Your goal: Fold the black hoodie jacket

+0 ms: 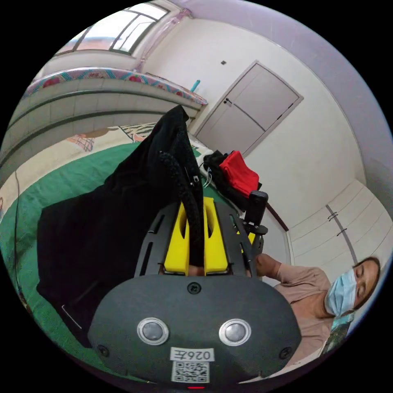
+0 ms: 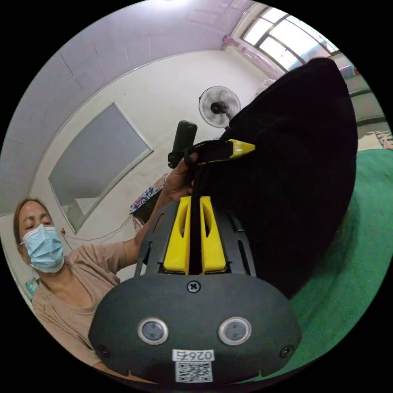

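The black hoodie jacket (image 1: 123, 204) hangs lifted over the green bed cover (image 1: 45, 180), its lower part still spread on the cover. My left gripper (image 1: 195, 204) is shut on a bunch of its black fabric and a twisted drawstring between the yellow jaws. In the right gripper view the hoodie (image 2: 294, 180) bulges up at the right, and my right gripper (image 2: 195, 202) is shut on a fold of it. The left gripper (image 2: 241, 148), held by the person's hand (image 2: 178, 180), pinches the same garment just above the right one. The right gripper's handle (image 1: 256, 213) shows beside the left one.
A pile of red and black clothes (image 1: 235, 174) lies at the bed's far end, near a closed door (image 1: 254, 110). A person in a face mask (image 2: 45, 249) sits close behind the grippers. A wall fan (image 2: 220, 105) and windows (image 2: 286, 32) are behind.
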Demonstrator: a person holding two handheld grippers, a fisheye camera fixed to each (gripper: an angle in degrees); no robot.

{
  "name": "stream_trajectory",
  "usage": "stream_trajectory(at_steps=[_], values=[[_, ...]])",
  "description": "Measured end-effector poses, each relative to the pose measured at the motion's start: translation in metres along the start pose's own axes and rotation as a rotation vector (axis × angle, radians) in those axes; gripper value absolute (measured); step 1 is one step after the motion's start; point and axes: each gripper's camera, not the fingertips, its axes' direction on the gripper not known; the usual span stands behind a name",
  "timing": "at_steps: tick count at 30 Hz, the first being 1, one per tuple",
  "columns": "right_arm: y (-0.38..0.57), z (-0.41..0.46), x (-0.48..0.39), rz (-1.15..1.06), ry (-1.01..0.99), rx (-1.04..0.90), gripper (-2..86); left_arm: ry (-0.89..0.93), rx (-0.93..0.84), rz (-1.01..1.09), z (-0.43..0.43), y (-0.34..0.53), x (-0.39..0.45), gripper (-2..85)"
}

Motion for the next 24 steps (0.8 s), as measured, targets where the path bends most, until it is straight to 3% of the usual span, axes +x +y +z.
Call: stream_trajectory(at_steps=[5,8,9,10,12,17,24], values=[[-0.019,0.173,0.012,0.059,0.036,-0.278,-0.7,-0.001,0.167,-0.194,-0.123,0.104,-0.094,5.2],[-0.003,0.246,0.048,0.223,0.034,-0.395,-0.2,0.108,0.269,-0.415,-0.147,0.179,-0.172,4.7],[0.001,0.255,0.055,0.255,0.028,-0.404,0.1,0.247,0.276,-0.613,-0.146,0.203,-0.206,4.5],[0.007,0.267,0.068,0.32,-0.001,-0.39,0.7,0.325,0.296,-0.654,-0.151,0.212,-0.222,4.5],[0.006,0.272,0.079,0.385,-0.054,-0.347,1.6,0.308,0.267,-0.653,-0.164,0.206,-0.225,4.5],[-0.019,0.292,0.054,0.284,-0.038,-0.327,4.0,0.147,0.19,-0.557,-0.211,0.173,-0.196,4.8],[-0.046,0.299,0.02,0.152,-0.225,-0.331,1.7,0.247,0.305,-0.627,-0.262,0.188,-0.191,4.6]])
